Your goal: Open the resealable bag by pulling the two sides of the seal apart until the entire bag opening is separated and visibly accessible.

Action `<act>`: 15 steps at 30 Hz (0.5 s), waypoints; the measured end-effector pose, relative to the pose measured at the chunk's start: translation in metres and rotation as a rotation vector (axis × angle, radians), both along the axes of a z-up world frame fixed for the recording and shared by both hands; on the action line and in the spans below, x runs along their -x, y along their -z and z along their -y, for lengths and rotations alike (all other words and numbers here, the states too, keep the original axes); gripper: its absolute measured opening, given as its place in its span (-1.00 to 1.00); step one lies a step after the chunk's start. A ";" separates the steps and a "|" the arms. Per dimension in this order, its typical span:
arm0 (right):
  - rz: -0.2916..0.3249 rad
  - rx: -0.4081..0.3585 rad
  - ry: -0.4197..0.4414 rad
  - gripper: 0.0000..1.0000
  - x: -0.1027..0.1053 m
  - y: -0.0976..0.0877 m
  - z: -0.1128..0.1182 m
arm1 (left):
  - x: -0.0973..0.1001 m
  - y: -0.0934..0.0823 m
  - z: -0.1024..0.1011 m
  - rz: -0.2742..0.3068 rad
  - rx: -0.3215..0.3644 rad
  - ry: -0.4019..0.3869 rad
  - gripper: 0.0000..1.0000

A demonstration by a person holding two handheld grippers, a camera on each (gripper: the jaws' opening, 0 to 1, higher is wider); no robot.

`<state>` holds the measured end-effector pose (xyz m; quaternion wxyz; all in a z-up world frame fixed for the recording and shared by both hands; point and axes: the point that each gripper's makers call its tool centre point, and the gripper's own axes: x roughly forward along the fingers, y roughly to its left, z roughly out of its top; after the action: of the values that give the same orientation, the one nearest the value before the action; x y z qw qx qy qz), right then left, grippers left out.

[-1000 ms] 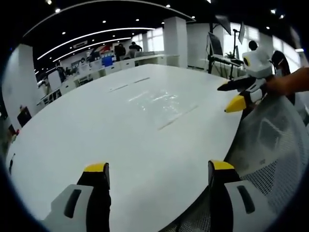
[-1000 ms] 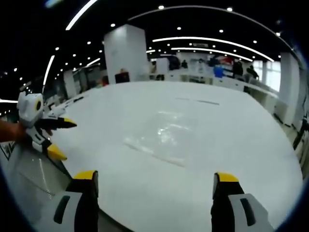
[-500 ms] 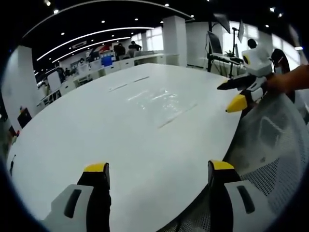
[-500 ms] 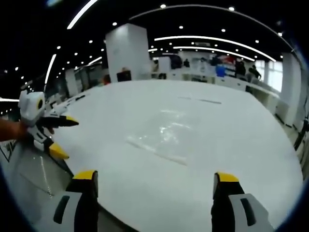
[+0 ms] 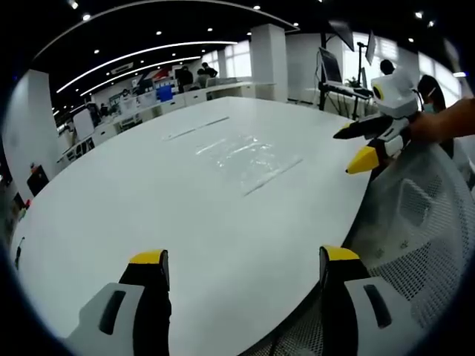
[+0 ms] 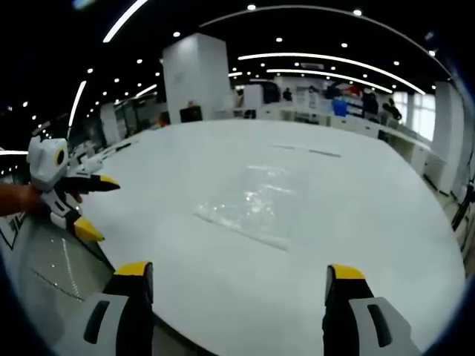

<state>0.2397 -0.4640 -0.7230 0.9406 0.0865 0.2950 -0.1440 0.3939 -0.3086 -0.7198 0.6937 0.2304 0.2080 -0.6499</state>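
Note:
A clear resealable bag [image 5: 249,157] lies flat on the white table [image 5: 148,200], its seal strip facing the near edge; the right gripper view shows the bag [image 6: 256,208] ahead of the jaws. My left gripper [image 5: 243,259] is open near the table's edge, well short of the bag, nothing between its yellow-tipped jaws. My right gripper [image 6: 236,273] is open too, just over the table's near edge. Each gripper appears in the other's view: the right gripper [image 5: 358,147] at the right, the left gripper [image 6: 83,206] at the left, both held by a hand.
A white mesh chair back [image 5: 415,222] stands beside the table at the right of the left gripper view. Desks, monitors and people [image 5: 185,74] fill the far office. A white pillar [image 6: 194,78] rises behind the table.
Both views have crept slightly forward toward the bag. The bag itself has not moved, and both grippers stay open.

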 end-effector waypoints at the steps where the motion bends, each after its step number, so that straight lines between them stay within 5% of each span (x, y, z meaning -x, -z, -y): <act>1: 0.000 -0.001 -0.001 0.90 0.000 0.000 0.000 | 0.000 0.000 0.000 -0.001 0.000 0.000 0.63; 15: 0.011 -0.001 0.004 0.87 -0.001 -0.002 0.000 | -0.001 0.000 0.000 -0.007 0.001 0.000 0.63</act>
<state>0.2406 -0.4638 -0.7206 0.9419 0.0884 0.2899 -0.1450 0.3949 -0.3084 -0.7196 0.6932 0.2277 0.2103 -0.6507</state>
